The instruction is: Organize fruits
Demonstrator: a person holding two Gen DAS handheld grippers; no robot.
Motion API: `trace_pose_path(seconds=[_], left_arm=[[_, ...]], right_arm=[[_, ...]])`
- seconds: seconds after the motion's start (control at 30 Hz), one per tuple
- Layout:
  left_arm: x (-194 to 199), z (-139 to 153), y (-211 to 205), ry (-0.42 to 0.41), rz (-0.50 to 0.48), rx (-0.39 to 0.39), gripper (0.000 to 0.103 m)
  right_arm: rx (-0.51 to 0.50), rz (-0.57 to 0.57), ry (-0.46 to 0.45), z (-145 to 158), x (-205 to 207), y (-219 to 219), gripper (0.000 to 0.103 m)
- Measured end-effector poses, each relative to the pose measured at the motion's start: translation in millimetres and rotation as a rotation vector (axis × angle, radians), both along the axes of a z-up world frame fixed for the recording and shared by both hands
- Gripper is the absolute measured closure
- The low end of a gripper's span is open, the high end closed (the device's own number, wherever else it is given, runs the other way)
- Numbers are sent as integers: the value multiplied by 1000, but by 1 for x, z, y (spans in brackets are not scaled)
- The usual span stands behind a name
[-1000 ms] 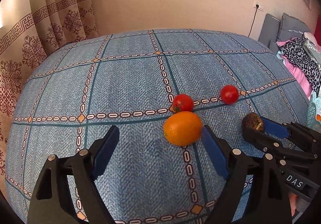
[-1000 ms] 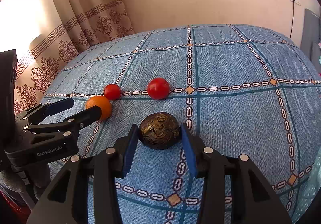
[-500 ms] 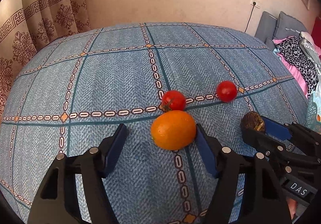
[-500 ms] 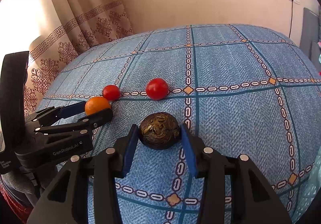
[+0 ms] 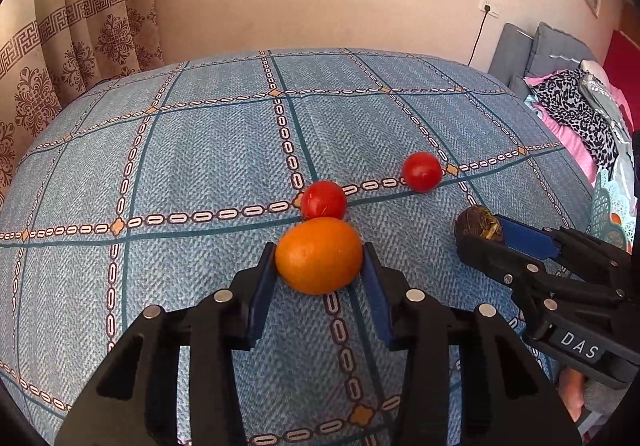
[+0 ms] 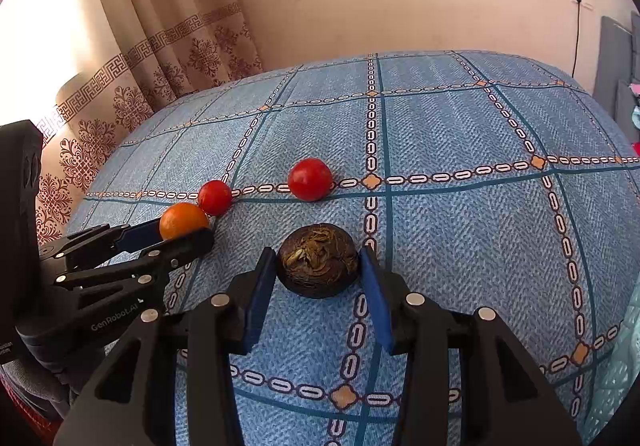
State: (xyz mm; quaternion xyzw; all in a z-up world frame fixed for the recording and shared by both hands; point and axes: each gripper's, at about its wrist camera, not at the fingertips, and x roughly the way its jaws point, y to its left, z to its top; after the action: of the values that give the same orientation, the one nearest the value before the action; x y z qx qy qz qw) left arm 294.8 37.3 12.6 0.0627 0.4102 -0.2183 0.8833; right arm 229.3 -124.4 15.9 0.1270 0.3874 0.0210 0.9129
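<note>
- Fingers [image 5: 264,278] of the left gripper [image 5: 319,262] press against both sides of the orange [image 5: 319,255], their blue pads touching its skin, so the fruit is grasped where it sits on the bed [image 5: 192,166].
- Right gripper [image 6: 318,266] fingers [image 6: 372,286] bracket the dark brown wrinkled fruit [image 6: 318,266]; the pads look to be touching its sides, so it appears clenched on it, the fruit resting on the blue patterned bedspread.
- Just behind the orange, touching or nearly touching it, lies a red tomato [image 5: 323,200], on a crossing of the chain-pattern lines.
- A second red tomato [image 5: 422,171] sits further to the right along the same line, apart from the first.
- From the left wrist view, the right gripper with its dark fruit lies to the right of the orange, near but apart.
- Patterned curtains [image 6: 160,58] hang beyond the bed's far left side, and clothes [image 5: 576,114] are heaped at the right.
</note>
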Motion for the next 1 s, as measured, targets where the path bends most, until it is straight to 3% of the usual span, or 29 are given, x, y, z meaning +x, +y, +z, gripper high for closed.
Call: trace_pose_path(seconds=[0.43,1.0], left_arm=[[-18,18,4,-29,-2,-9,60],[-53,61,-4,-131,-50,-57,60]], right_arm=[[-11,-16,-14,9,-17,7,60],[-28,-122,-119,44,-78,4,60]])
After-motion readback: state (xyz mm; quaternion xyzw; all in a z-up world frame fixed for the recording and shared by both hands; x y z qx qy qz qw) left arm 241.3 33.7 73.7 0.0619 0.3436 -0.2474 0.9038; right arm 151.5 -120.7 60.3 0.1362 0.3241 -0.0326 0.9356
